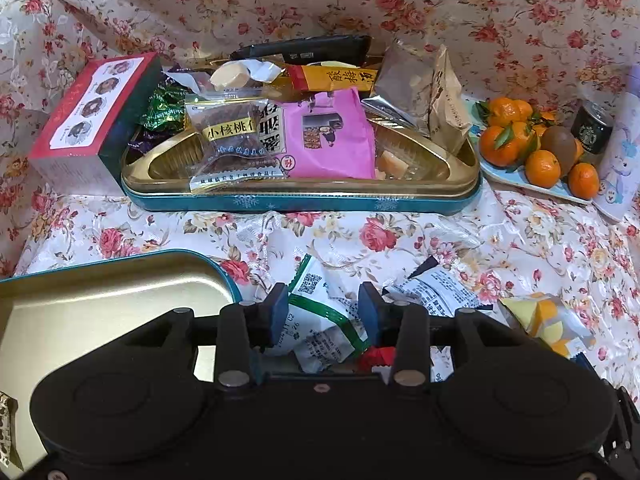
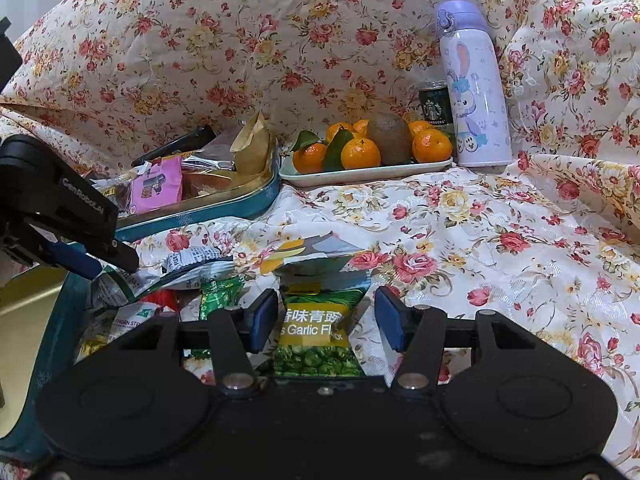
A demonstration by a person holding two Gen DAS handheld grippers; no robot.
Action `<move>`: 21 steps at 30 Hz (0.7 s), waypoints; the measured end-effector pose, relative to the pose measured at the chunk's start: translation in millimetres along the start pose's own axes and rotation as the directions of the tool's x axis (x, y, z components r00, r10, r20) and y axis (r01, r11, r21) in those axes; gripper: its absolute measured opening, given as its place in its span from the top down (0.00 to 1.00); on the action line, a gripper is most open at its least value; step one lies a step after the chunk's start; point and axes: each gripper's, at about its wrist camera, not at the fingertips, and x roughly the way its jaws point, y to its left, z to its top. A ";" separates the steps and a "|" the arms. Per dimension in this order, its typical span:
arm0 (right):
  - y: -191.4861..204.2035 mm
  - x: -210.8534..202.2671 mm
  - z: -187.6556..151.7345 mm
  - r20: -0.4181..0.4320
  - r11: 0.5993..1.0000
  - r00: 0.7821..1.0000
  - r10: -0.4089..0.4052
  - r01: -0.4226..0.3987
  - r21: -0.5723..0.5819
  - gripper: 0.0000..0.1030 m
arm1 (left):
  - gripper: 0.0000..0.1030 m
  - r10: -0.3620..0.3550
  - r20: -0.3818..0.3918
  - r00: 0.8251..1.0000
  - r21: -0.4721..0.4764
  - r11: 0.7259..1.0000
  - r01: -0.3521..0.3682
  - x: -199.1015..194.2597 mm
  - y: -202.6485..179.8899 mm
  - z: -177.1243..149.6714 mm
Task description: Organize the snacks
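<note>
Low centre of the left wrist view, the left gripper [image 1: 323,312] hangs with its blue pads parted, a white packet with green trim [image 1: 320,320] lying in the gap between them; whether the pads touch it, I cannot tell. Just right of it sits a white-and-black wrapper [image 1: 436,290], and further right a yellow-and-orange packet [image 1: 548,320].

Across the middle of the frame, the teal tin [image 1: 300,200] is piled with snacks: a pink packet [image 1: 328,136] at its centre, a clear-wrapped brown cake [image 1: 230,132] to its left. A red box [image 1: 92,120] leans against the tin's left end. The gold-lined lid [image 1: 100,300] lies lower left.

Over to the right wrist view: the right gripper [image 2: 326,316] is spread wide above a green garlic pea packet [image 2: 314,340] on the floral cloth [image 2: 500,240], holding nothing. Upper centre, a plate of oranges [image 2: 360,172], with a purple rabbit bottle [image 2: 474,92] standing beside it.
</note>
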 end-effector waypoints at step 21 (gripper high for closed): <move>0.3 -0.9 -0.1 0.002 1.000 1.000 0.005 -0.005 0.013 0.43 | 0.52 -0.204 -0.155 0.967 -0.070 0.978 0.195 -9.5 -19.4 -42.8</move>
